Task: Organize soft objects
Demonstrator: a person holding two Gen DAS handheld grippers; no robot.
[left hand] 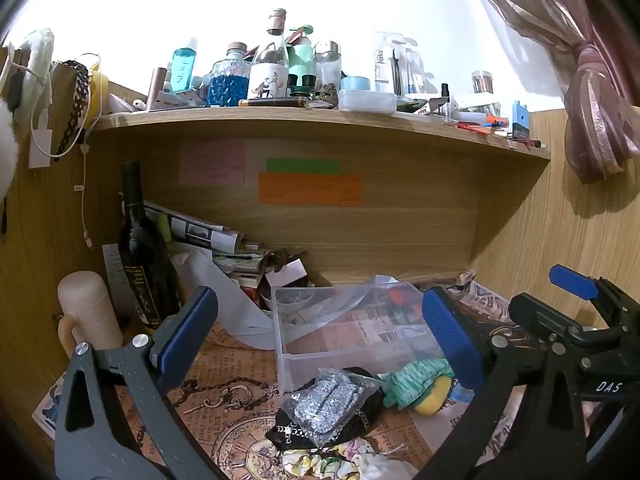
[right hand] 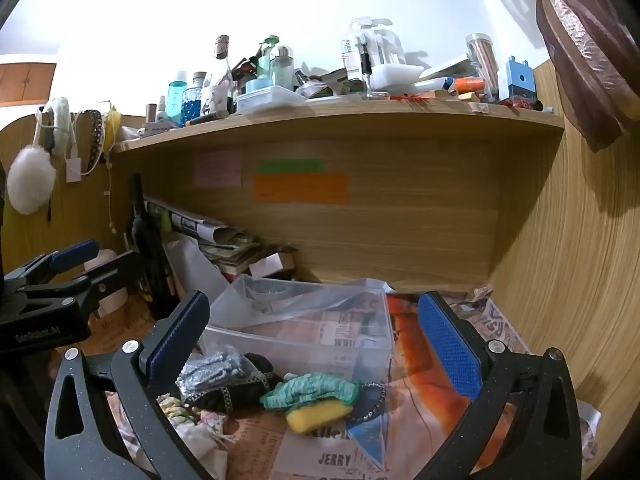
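A pile of soft things lies on the newspaper-covered desk in front of a clear plastic box (left hand: 320, 344): a silver sequin piece in a bag (left hand: 328, 400) on black fabric (left hand: 360, 412), a green ruffled scrunchie (left hand: 416, 378), a yellow sponge-like piece (left hand: 434, 396) and a floral scrunchie (left hand: 320, 460). My left gripper (left hand: 320, 336) is open above the pile and box. My right gripper (right hand: 316, 344) is open too, above the same box (right hand: 304, 340), with the green scrunchie (right hand: 308, 390), yellow piece (right hand: 316, 416) and sequin piece (right hand: 212, 368) below it.
A dark wine bottle (left hand: 140, 248), a cream mug (left hand: 88, 312) and stacked papers (left hand: 208, 236) crowd the back left. A wooden shelf (left hand: 320, 124) full of bottles hangs overhead. A wood wall stands at the right. The right gripper (left hand: 580, 320) shows at the left view's right edge.
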